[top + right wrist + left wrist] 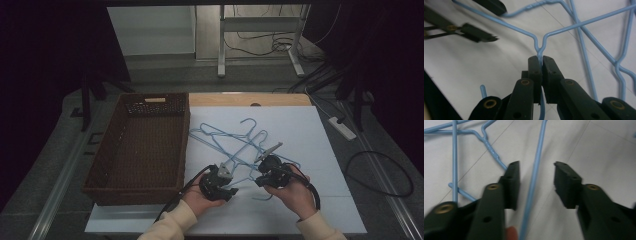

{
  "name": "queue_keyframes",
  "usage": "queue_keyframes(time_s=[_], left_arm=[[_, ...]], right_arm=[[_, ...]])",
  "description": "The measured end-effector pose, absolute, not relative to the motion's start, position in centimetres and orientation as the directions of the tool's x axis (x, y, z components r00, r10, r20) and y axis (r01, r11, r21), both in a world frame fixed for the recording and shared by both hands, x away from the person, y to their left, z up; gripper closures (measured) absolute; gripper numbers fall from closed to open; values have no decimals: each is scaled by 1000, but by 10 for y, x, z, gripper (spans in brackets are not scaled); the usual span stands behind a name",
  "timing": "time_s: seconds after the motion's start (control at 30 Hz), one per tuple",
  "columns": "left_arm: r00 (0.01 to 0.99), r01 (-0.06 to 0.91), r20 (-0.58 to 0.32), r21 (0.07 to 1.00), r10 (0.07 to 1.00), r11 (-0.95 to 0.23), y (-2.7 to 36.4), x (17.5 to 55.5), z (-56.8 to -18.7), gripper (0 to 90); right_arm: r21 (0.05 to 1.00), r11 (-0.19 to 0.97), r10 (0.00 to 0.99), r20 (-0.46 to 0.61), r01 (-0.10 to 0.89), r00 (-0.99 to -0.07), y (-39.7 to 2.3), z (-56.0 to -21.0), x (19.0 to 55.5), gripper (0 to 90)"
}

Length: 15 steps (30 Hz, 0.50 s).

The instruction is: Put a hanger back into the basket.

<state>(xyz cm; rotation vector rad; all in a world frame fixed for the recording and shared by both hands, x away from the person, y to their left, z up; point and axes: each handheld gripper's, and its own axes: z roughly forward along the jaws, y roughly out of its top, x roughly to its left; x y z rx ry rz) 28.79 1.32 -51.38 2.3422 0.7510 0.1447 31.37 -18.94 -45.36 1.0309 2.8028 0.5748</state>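
While our right gripper (541, 58) pinched the neck of a blue wire hanger (235, 145) at the bench's (310, 130) center, our left gripper's (536, 173) fingers stood half-wide astride its wire, unpressed. Next, we judged, they must close before lifting toward the wicker basket (107, 150).

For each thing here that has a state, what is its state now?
Left tongs: open, a blue hanger wire between the jaws, not pressed.
Right tongs: shut on a hanger neck.
Hanger pile: tangled, lying on the white board.
Wicker basket: empty.
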Motion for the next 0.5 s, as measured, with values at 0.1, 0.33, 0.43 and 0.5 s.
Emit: queue_keyframes(time_s=[0.1, 0.33, 0.43, 0.5], left_arm=[[834, 472, -83, 619, 545, -627, 13, 289, -515, 720], [849, 455, -87, 622, 521, -638, 14, 290, -513, 834], [850, 449, -80, 625, 520, -638, 13, 289, -513, 854], [842, 455, -70, 626, 535, -634, 15, 289, -513, 856]], right_arm=[[391, 700, 636, 40, 597, -771, -188, -451, 312, 859], [405, 690, 639, 48, 600, -768, -190, -449, 312, 851], [437, 667, 650, 56, 604, -758, -195, -447, 314, 773], [493, 620, 667, 79, 610, -741, -200, -445, 316, 634]])
